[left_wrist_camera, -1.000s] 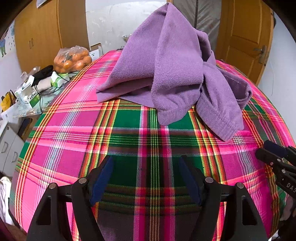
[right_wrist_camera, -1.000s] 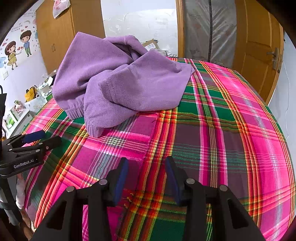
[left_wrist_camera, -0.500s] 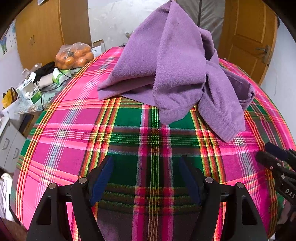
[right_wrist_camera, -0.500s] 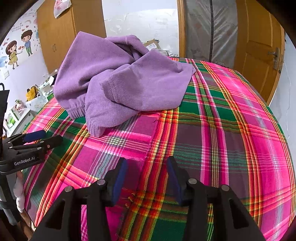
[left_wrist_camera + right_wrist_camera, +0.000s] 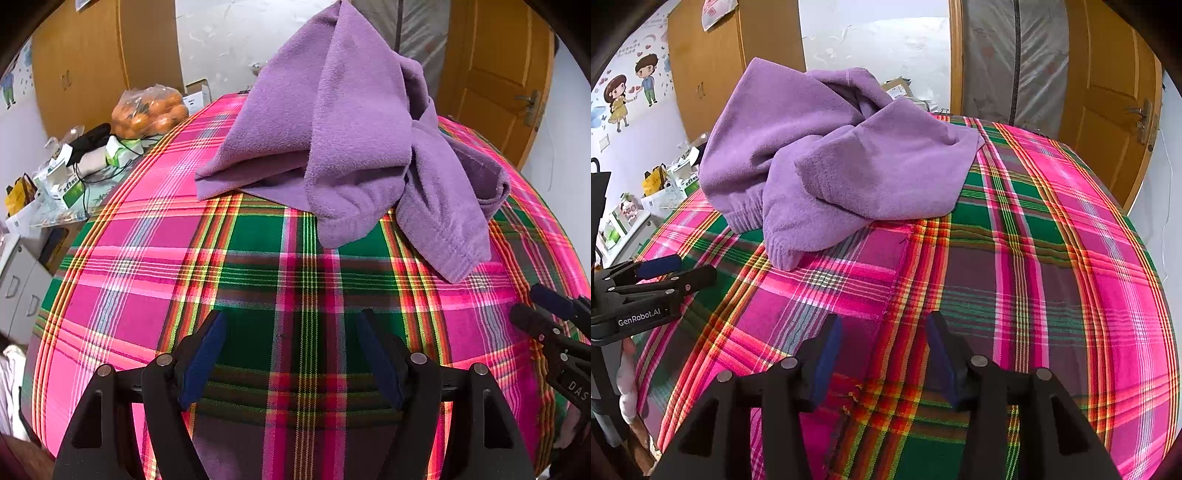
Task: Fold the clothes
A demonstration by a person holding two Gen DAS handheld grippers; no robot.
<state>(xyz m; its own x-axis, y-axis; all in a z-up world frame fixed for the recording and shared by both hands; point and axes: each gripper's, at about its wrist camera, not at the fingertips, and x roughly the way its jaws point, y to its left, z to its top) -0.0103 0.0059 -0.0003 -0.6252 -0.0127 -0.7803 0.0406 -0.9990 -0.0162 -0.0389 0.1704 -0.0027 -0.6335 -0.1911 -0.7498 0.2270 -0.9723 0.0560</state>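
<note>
Purple fleece garment (image 5: 343, 147) lies crumpled toward the bed's (image 5: 1052, 258) far edge, awaiting unfolding. Left hand-held gripper (image 5: 291, 347) hovers spread and empty near the near edge; right hand-held gripper (image 5: 884, 347) is opening, nothing between its jaws.

these grippers up close

both are matte black plastic. the left gripper (image 5: 291, 354) has two chunky angled arms, each ending in a dark blue pad, with round silver pivot screws on the linkages. the right gripper (image 5: 884, 354) is the same build: black arms, navy blue pads, silver screws at the joints. seen side-on from the other camera, the left one has white "genrobot.ai" lettering on its body, and the right one shows white letters "das" on its side.
</note>
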